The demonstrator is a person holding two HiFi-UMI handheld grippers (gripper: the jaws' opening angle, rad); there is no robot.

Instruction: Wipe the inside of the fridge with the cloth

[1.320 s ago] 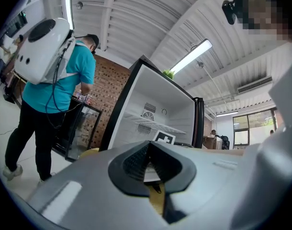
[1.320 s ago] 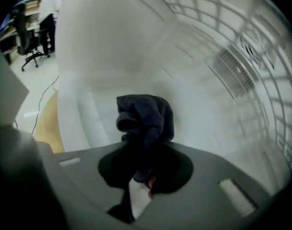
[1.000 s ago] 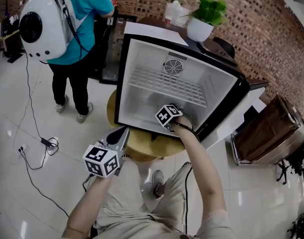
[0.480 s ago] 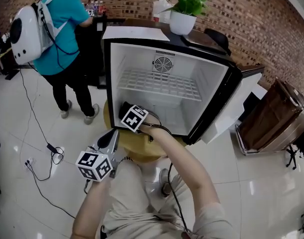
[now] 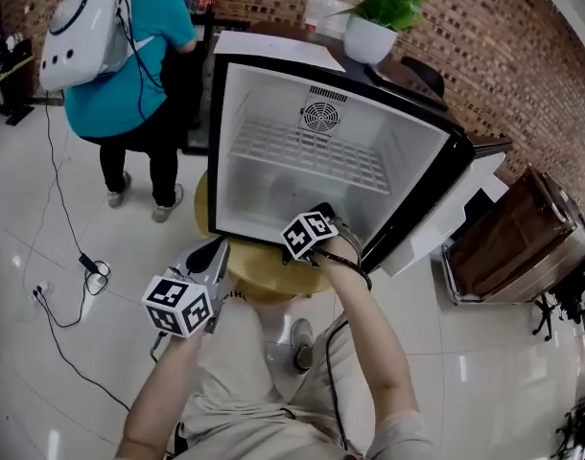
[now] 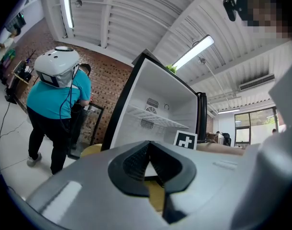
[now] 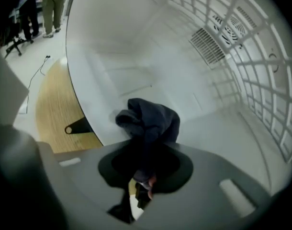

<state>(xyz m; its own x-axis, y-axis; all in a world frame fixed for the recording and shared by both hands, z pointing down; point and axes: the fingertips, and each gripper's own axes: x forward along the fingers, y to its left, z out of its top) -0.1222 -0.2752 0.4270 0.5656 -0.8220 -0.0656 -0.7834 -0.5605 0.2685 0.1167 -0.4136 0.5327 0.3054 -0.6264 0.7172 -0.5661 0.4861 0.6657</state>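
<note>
Dark cloth (image 7: 151,121), clamped in the right tongs (image 7: 145,150), sits inside the white fridge (image 5: 273,175); left tongs (image 6: 149,163) pressed together outside.

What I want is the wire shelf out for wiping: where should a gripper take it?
Probably the wire shelf at mid front rail, entering through the fridge opening, jaws above and below. It lies flat, wall to wall, so only that edge is exposed.

The fridge (image 5: 259,185) is lined in smooth, faintly glossy white plastic, its shelf (image 5: 312,156) made of white-coated wire. The cloth (image 7: 153,121) is seen as dark, soft, crumpled fabric (matt throughout). Pale wood is shown on the round stand (image 5: 273,281); the floor (image 5: 43,209) is glossily tiled.
</note>
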